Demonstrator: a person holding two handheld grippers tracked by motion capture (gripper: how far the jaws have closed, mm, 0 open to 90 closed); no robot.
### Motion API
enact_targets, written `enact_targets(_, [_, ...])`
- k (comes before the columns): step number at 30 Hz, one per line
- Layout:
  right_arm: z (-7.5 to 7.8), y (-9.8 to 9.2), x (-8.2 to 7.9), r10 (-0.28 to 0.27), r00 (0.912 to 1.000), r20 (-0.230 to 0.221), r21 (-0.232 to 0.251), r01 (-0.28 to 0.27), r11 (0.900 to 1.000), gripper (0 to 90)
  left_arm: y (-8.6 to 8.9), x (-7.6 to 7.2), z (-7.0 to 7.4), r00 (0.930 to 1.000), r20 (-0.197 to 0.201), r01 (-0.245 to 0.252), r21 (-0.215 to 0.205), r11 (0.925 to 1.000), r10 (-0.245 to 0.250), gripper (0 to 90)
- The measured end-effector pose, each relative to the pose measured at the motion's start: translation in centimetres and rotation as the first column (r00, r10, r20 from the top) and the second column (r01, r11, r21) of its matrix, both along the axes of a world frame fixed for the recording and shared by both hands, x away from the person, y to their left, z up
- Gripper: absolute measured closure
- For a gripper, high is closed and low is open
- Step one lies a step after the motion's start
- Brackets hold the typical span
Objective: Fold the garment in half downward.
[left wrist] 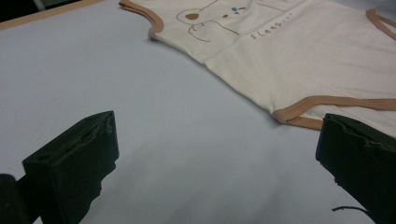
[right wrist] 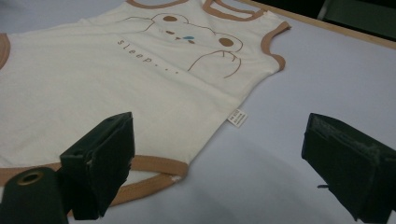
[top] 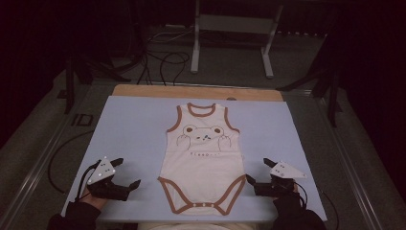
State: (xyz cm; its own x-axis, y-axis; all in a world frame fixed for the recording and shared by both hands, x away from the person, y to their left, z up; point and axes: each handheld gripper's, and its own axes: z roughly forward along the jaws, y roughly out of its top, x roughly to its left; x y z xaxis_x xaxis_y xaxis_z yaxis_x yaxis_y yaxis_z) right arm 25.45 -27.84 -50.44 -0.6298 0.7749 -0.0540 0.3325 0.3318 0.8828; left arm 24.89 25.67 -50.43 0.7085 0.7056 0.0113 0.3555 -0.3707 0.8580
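Observation:
A cream sleeveless baby bodysuit (top: 201, 160) with brown trim and a bear print lies flat in the middle of the pale blue mat (top: 129, 129), neck to the far side. My left gripper (top: 125, 173) rests open on the mat to the left of the garment's leg opening, nothing between its fingers. In the left gripper view the bodysuit (left wrist: 299, 51) spreads ahead to the right. My right gripper (top: 257, 170) stands open just right of the other leg opening. The right gripper view has the bodysuit (right wrist: 130, 79) ahead, with its small white side label (right wrist: 237, 117).
The mat covers a wooden table (top: 191, 91). Beyond it on the dark floor stand a grey metal frame (top: 230, 38) and loose black cables (top: 163, 62). Rails (top: 38, 163) run along both sides of the table.

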Motion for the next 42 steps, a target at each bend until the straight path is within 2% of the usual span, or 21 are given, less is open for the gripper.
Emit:
enact_targets(15, [0.1, 0.1, -0.1, 0.006, 1.0000, -0.008, -0.003, -0.006, 1.000, 9.4, 0.0, 0.1, 0.1, 1.0000, -0.003, 0.005, -0.010, 0.9999, -0.005, 0.1])
enact_targets(16, [0.2, 0.0, 0.0, 0.008, 0.9997, -0.021, 0.031, -0.007, 0.999, 9.4, 0.0, 0.1, 0.1, 1.0000, 0.001, 0.005, -0.013, 0.9999, -0.005, 0.1])
enact_targets(17, [0.2, 0.0, 0.0, 0.008, 0.9997, -0.021, 0.031, -0.007, 0.999, 9.4, 0.0, 0.1, 0.1, 1.0000, 0.001, 0.005, -0.013, 0.9999, -0.005, 0.1])
enact_targets(25, [0.2, 0.3, -0.1, 0.003, 1.0000, -0.006, 0.007, -0.003, 1.000, 9.5, -0.2, 0.1, 0.0, 0.9999, -0.006, 0.015, -0.006, 0.9999, -0.015, 0.1])
enact_targets(33, [0.3, 0.3, -0.2, -0.008, 1.0000, 0.003, 0.018, 0.008, 1.000, 9.4, -0.5, 0.2, 0.0, 0.9996, -0.013, 0.026, -0.004, 0.9997, -0.026, 0.1])
enact_targets(37, [0.9, 0.7, -0.4, -0.032, 0.9993, 0.022, 0.014, 0.031, 0.999, 9.2, -1.0, 0.1, 0.7, 0.9993, 0.001, 0.037, -0.003, 0.9993, -0.037, 0.1])
enact_targets(42, [2.2, 1.0, -0.5, -0.044, 0.9985, 0.032, 0.021, 0.044, 0.999, 9.2, -1.3, 0.4, 1.8, 0.9982, -0.007, 0.060, -0.023, 0.9979, -0.060, 0.1])
